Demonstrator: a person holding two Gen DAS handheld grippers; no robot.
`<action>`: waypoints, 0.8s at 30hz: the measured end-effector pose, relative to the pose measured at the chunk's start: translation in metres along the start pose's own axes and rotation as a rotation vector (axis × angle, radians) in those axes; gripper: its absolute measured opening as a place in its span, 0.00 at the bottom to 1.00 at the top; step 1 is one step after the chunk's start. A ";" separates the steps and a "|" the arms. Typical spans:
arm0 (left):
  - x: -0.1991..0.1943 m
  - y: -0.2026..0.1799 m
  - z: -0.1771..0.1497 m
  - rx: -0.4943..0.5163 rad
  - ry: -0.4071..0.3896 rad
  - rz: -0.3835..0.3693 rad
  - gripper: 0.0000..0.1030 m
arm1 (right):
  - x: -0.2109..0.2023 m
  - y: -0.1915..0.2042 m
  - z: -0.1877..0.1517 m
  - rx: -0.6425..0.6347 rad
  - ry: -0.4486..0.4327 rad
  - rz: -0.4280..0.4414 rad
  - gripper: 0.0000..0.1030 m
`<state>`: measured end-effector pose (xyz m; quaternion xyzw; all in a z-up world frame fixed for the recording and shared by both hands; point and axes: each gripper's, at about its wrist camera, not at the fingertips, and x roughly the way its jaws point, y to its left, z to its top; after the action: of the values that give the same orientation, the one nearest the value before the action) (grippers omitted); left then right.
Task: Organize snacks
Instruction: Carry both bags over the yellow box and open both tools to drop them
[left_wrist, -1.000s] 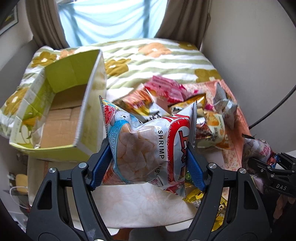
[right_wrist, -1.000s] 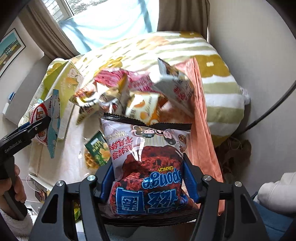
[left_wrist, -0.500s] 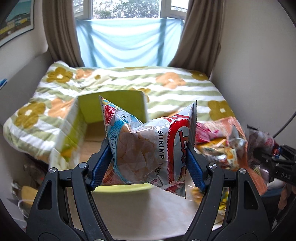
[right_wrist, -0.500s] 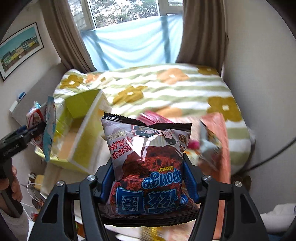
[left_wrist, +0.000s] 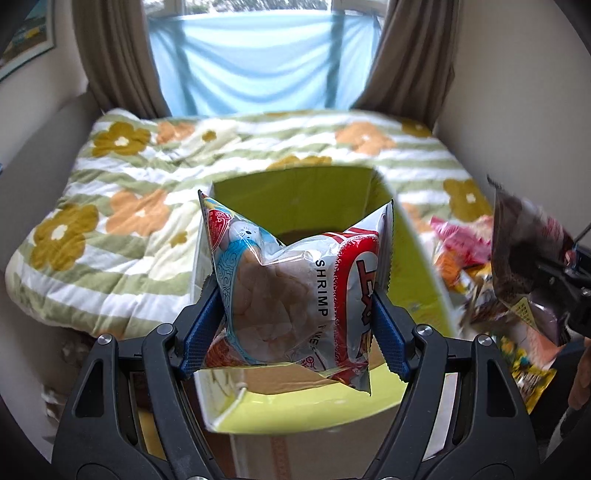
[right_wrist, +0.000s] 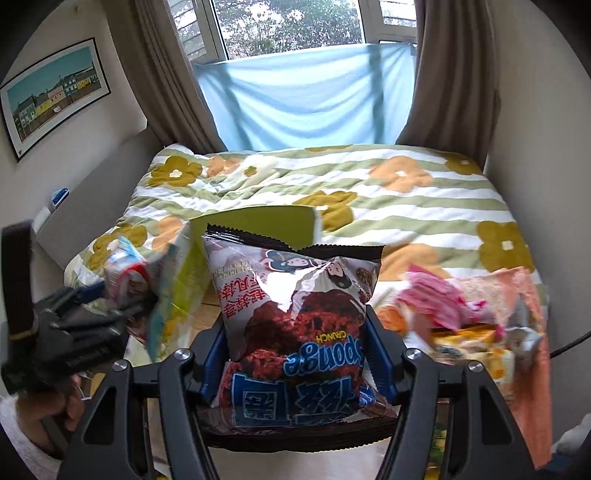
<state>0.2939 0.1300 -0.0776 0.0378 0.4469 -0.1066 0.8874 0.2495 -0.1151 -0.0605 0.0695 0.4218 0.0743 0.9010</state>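
A shrimp chip bag is clamped between the blue pads of the left gripper and is held in front of the open green cardboard box, which rests at the near edge of the floral quilt. A dark Sponge Crunch bag is clamped, print upside down, in the right gripper, just right of the box. The remaining snack packets are piled on an orange cloth at the right.
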 end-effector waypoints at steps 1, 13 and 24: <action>0.008 0.004 0.000 0.012 0.017 -0.008 0.71 | 0.004 0.005 0.002 0.006 0.006 0.000 0.59; 0.042 0.005 -0.003 0.110 0.067 -0.003 1.00 | 0.049 0.041 0.008 0.006 0.074 -0.002 0.59; 0.011 0.030 -0.023 0.002 0.049 0.041 1.00 | 0.073 0.056 0.001 -0.029 0.139 0.034 0.59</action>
<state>0.2891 0.1614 -0.1010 0.0508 0.4675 -0.0878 0.8781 0.2925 -0.0457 -0.1042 0.0582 0.4811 0.1002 0.8690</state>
